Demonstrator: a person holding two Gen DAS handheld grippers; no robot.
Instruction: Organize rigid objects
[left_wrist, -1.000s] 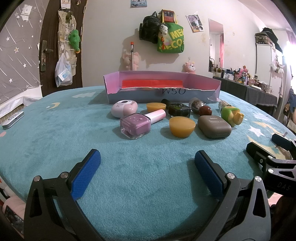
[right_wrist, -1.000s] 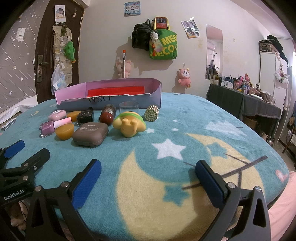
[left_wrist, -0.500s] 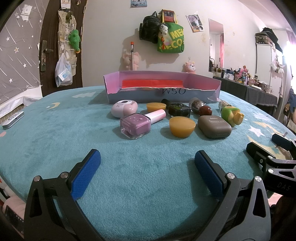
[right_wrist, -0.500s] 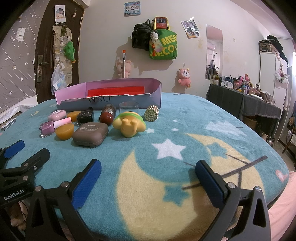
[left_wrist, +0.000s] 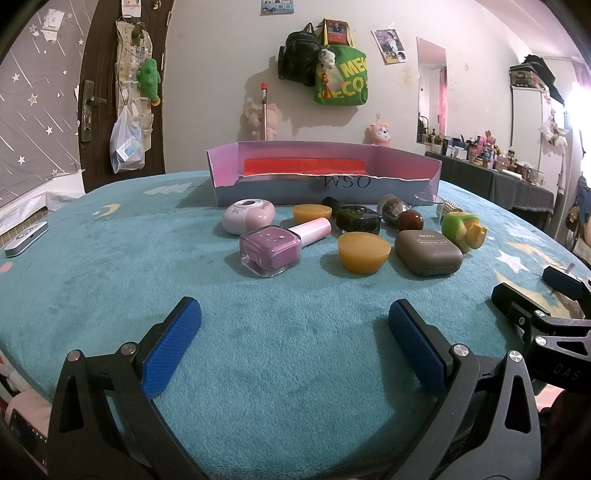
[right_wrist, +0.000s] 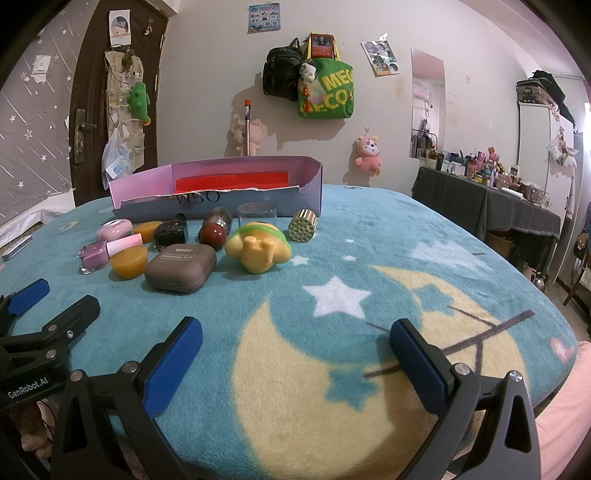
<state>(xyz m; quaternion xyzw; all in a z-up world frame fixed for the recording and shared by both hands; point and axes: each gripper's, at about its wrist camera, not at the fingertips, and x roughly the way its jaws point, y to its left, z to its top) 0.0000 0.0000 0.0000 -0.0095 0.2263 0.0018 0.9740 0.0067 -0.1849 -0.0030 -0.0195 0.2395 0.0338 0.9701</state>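
Several small rigid objects lie on the teal blanket in front of a shallow pink box (left_wrist: 321, 173) (right_wrist: 218, 184): a purple nail polish bottle (left_wrist: 271, 249), a pink round case (left_wrist: 248, 220), two orange half-domes (left_wrist: 364, 252), a dark bottle (left_wrist: 357, 218), a brown case (left_wrist: 427, 252) (right_wrist: 180, 266), a red ball (right_wrist: 212, 234) and a green-yellow toy (right_wrist: 259, 246). My left gripper (left_wrist: 294, 332) is open and empty, well short of them. My right gripper (right_wrist: 295, 341) is open and empty, to their right over the moon pattern.
A clear glass (right_wrist: 257, 216) and a studded metal cylinder (right_wrist: 303, 229) stand by the box's right end. A white device (left_wrist: 26, 239) lies at the far left edge. The table's right edge drops off toward a cluttered dark side table (right_wrist: 491, 199).
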